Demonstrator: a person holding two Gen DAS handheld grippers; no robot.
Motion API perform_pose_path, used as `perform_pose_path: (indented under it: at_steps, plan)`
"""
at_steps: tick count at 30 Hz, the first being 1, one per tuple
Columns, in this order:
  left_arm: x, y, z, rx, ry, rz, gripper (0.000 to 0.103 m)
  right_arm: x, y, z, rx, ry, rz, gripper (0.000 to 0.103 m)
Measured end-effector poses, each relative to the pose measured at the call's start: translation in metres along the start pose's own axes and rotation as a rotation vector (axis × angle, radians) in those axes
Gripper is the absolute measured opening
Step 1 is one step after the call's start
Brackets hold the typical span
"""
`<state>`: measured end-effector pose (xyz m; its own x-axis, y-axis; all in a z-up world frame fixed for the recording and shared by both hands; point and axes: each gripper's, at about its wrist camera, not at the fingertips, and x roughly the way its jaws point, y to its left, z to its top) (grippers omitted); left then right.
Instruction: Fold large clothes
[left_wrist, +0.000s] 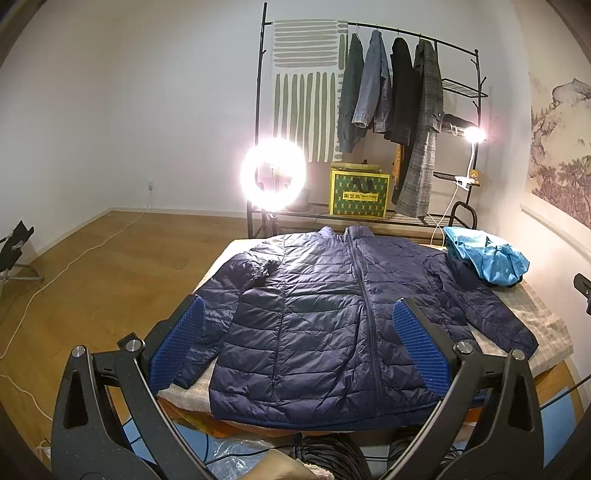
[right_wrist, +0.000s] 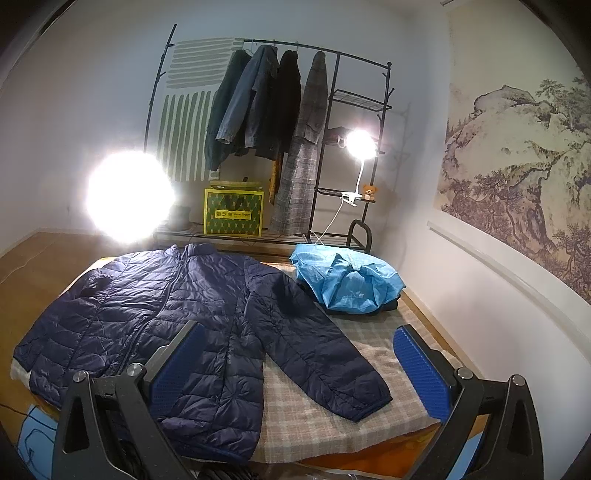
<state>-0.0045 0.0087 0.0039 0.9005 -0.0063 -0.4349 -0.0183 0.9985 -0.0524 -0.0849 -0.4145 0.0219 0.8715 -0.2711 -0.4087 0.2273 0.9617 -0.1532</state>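
A navy quilted puffer jacket (left_wrist: 325, 314) lies flat and zipped on the checked cloth of the table (left_wrist: 546, 332), collar at the far side, both sleeves spread out. It also shows in the right wrist view (right_wrist: 177, 325), with its right sleeve (right_wrist: 325, 354) running toward the near edge. My left gripper (left_wrist: 295, 328) is open and empty, held above the jacket's lower front. My right gripper (right_wrist: 299, 350) is open and empty, above the right sleeve and the hem.
A crumpled light-blue garment (left_wrist: 487, 258) lies at the table's far right corner, also in the right wrist view (right_wrist: 347, 280). Behind stand a clothes rack (left_wrist: 388, 92) with hanging coats, a yellow box (left_wrist: 358, 192), a ring light (left_wrist: 273, 173) and a clip lamp (right_wrist: 360, 146). Cables lie on the floor.
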Motion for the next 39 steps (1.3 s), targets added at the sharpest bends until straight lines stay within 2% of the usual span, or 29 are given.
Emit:
perform_pose_path:
  at_steps: [39]
  plan:
    - [-0.0041, -0.0029, 0.0051, 0.006, -0.008, 0.001, 0.103, 0.0032, 0.0007, -0.0007, 0.003, 0.013, -0.001, 0.103]
